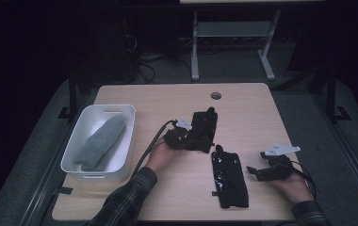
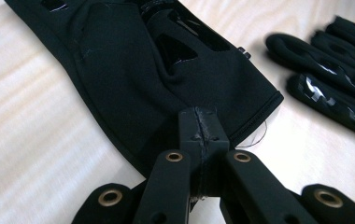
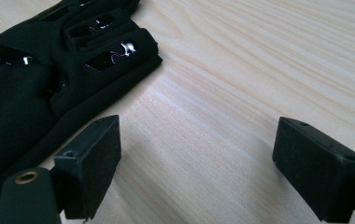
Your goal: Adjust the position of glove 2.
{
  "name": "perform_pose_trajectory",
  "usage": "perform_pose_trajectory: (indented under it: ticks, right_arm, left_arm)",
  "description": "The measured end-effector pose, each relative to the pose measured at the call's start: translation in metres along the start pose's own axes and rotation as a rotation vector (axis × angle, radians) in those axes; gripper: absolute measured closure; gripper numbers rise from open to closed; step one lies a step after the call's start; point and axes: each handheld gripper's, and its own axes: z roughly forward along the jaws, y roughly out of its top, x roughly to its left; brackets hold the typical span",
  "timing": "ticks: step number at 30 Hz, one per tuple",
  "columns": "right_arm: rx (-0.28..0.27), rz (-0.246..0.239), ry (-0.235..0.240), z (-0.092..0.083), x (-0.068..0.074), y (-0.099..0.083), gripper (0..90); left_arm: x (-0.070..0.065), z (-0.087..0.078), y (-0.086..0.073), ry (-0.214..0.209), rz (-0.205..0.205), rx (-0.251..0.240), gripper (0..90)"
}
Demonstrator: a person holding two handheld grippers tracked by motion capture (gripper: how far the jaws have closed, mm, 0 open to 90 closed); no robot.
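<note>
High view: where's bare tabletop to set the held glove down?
Free: the far strip of the light wooden table near its round cable hole, and the near edge between the white plastic bin and the flat black glove. Crowded: mid-table, where the left gripper pinches the other black glove.

High view dim, room black past 9 and 3 o'clock, only table lit from overhead. Gripper views brighter, soft shadows; glare on glove patches at 3 o'clock; near jaws slightly soft, edges stretched.
</note>
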Motion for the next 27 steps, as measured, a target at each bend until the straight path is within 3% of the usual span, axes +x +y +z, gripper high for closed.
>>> perform_pose_trajectory:
  ticks: [16, 27]
  right_arm:
    - [0.000, 0.002, -0.003, 0.000, 0.000, 0.000, 14.9]
    - [0.001, 0.003, -0.005, 0.000, 0.000, 0.000, 14.3]
  left_arm:
    - [-0.034, -0.035, -0.037, -0.006, 0.067, 0.045, 89.5]
    - [-0.058, -0.058, -0.067, -0.096, 0.040, 0.045, 89.5]
